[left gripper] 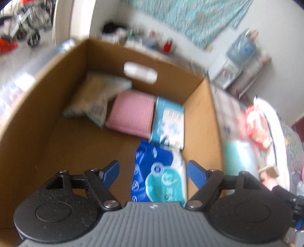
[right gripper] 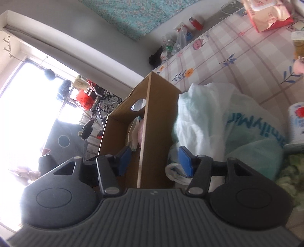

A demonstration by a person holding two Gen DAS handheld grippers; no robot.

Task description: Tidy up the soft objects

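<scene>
An open cardboard box fills the left wrist view. On its floor lie a beige and teal pack, a pink pack, a blue and white tissue pack and, nearest me, a blue and teal tissue pack. My left gripper hangs open over that nearest pack, pads clear of it on both sides. In the right wrist view the same box stands beside a crumpled white and teal plastic bag. My right gripper is open near the box wall, with the bag's handles by its right finger.
A floral checked tablecloth carries a red and pink wipes pack, a jar and a white tin. A red bottle stands by the far wall. Beyond the box lies a bright window area with clutter.
</scene>
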